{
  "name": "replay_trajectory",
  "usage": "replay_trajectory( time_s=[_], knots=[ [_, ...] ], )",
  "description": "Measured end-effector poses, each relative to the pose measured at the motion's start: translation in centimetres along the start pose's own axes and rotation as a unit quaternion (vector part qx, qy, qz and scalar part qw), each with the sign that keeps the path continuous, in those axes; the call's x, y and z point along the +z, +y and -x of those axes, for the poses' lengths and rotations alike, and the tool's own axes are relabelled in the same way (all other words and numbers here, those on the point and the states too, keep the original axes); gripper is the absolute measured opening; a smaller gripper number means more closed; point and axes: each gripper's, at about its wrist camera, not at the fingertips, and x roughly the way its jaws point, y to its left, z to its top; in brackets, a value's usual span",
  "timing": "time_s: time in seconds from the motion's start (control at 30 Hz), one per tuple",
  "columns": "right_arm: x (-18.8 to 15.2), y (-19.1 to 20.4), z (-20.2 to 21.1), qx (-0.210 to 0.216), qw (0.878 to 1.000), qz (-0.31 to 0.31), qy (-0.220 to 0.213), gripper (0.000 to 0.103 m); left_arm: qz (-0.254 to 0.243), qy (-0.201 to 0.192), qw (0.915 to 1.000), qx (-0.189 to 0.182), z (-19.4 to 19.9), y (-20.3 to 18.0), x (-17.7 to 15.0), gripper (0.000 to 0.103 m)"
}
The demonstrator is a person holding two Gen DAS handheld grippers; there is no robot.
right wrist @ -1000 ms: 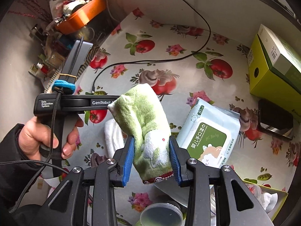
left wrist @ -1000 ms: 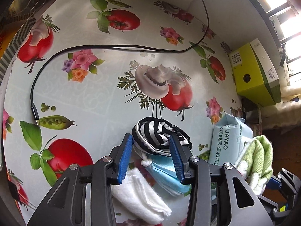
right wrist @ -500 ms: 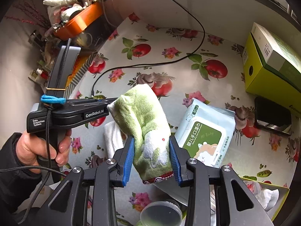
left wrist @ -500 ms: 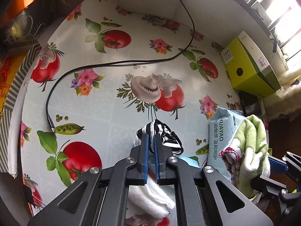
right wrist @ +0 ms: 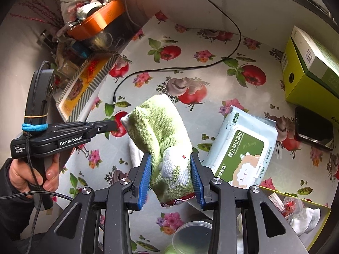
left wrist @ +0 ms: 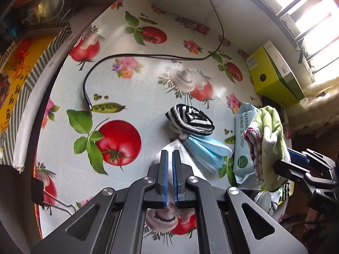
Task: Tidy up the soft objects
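A black-and-white striped sock (left wrist: 189,119) lies bunched on the tomato-print tablecloth, with a blue face mask (left wrist: 206,149) and a white cloth (left wrist: 177,145) just below it. My left gripper (left wrist: 170,151) hangs above the white cloth, shut, with nothing between its blue pads. From the right wrist view the left gripper (right wrist: 114,126) shows side-on in a person's hand, its tip close to the towel. My right gripper (right wrist: 170,156) is shut on a folded green towel (right wrist: 163,135) and holds it up over the table. The green towel (left wrist: 272,139) also shows at the right in the left wrist view.
A pack of wet wipes (right wrist: 243,148) lies right of the towel. A yellow-green box (right wrist: 311,72) and a black phone (right wrist: 313,127) stand far right. A black cable (left wrist: 148,56) curves across the cloth. A tray (right wrist: 326,209) with white items sits bottom right, and an orange bowl (right wrist: 97,21) far left.
My left gripper's jaws closed by the striped sock, then drew back and up with nothing in them; the sock stays on the table. The right gripper kept still with the towel.
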Motion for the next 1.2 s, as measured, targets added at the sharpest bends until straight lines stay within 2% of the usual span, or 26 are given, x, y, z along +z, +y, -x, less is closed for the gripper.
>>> replay_trajectory(
  time_s=[0.03,0.07,0.13,0.17,0.2,0.27,0.43,0.63,0.73,0.8,0.97,1.2],
  knots=[
    [0.0,0.0,-0.1,0.000,1.000,0.000,0.001,0.035,0.007,0.006,1.0000,0.000,-0.4,0.1,-0.3,0.004],
    [0.1,0.1,-0.1,-0.001,1.000,0.001,0.001,0.035,0.023,0.020,0.9995,-0.004,-1.1,0.3,-0.6,0.009],
    [0.2,0.3,0.0,-0.002,1.000,0.005,0.000,0.035,0.043,0.039,0.9982,-0.012,-2.2,0.1,-1.1,0.026],
    [0.3,0.4,0.1,-0.003,1.000,0.006,-0.001,0.035,0.049,0.043,0.9978,-0.016,-2.6,-0.3,-1.5,0.040],
    [0.3,0.5,0.1,-0.004,1.000,0.007,-0.001,0.035,0.054,0.044,0.9974,-0.019,-2.9,-0.7,-1.8,0.046],
    [0.3,0.5,0.3,-0.007,1.000,0.009,-0.002,0.035,0.070,0.053,0.9959,-0.024,-3.8,-1.3,-2.3,0.046],
    [0.1,0.0,0.4,-0.011,1.000,0.001,-0.002,0.035,0.099,0.084,0.9914,0.010,-6.5,-1.4,-2.5,0.046],
    [0.0,-0.1,0.5,-0.009,1.000,-0.001,-0.003,0.035,0.059,0.073,0.9949,0.035,-6.7,-2.7,-2.2,0.046],
    [-0.1,0.0,0.5,-0.008,1.000,-0.002,-0.004,0.035,0.038,0.070,0.9953,0.055,-6.9,-3.3,-2.0,0.036],
    [-0.2,0.0,0.6,-0.006,1.000,-0.003,-0.004,0.035,0.037,0.072,0.9955,0.050,-7.0,-3.1,-2.0,0.029],
    [-0.6,0.2,0.5,0.003,1.000,-0.007,-0.002,0.035,0.048,0.075,0.9953,0.037,-5.8,-1.9,-2.8,0.021],
    [-1.3,0.7,0.5,0.020,1.000,-0.015,-0.001,0.035,0.042,0.061,0.9964,0.042,-3.4,-0.8,-3.7,0.019]
  ],
)
